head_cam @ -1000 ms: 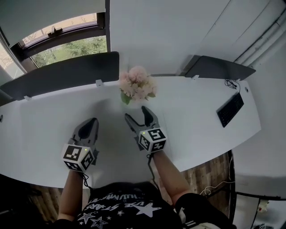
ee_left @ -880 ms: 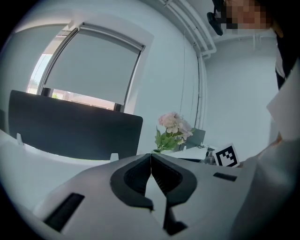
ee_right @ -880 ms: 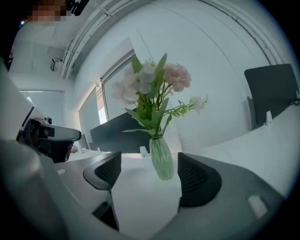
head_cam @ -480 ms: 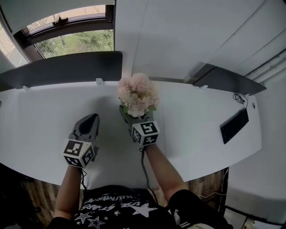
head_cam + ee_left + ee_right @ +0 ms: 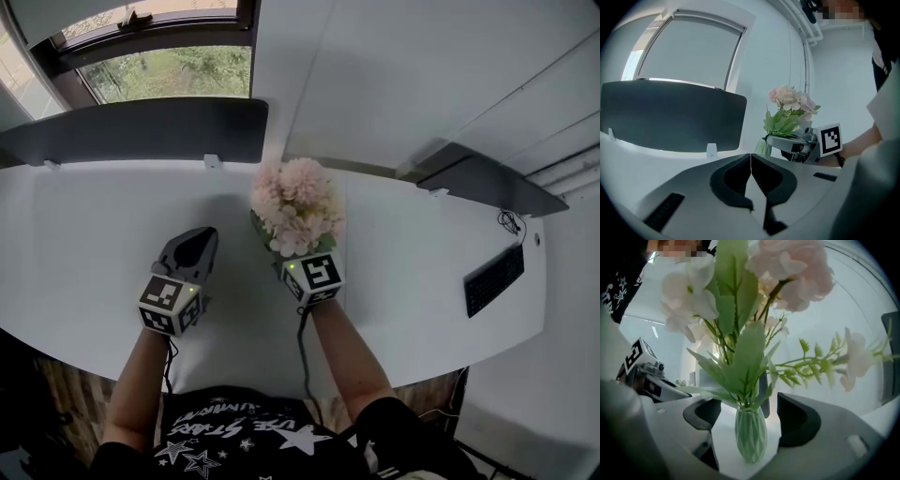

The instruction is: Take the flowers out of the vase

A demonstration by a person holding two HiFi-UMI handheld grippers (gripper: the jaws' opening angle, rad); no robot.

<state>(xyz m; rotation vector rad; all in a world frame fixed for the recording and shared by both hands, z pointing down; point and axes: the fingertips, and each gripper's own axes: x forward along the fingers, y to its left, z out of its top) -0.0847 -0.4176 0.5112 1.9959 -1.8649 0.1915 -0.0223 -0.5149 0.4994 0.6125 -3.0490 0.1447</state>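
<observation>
A bunch of pale pink flowers (image 5: 295, 206) with green leaves stands in a small ribbed glass vase (image 5: 751, 434) on the white table (image 5: 84, 234). My right gripper (image 5: 750, 420) is open. Its jaws stand on either side of the vase, below the leaves, with a gap to the glass on both sides. In the head view the blooms hide those jaws, and only the marker cube (image 5: 312, 277) shows. To the left of the vase my left gripper (image 5: 187, 253) hovers over the table, shut and empty. The left gripper view shows the flowers (image 5: 790, 101) and the right gripper (image 5: 797, 143) ahead on the right.
Two dark divider panels (image 5: 141, 131) (image 5: 487, 183) stand along the table's far edge. A black keyboard (image 5: 492, 279) lies at the far right. A window (image 5: 169, 70) is behind the left panel. The person's torso is close to the near edge.
My right gripper has moved forward until its open jaws went under the blooms, around the vase. The left gripper has shifted a little forward and stayed shut.
</observation>
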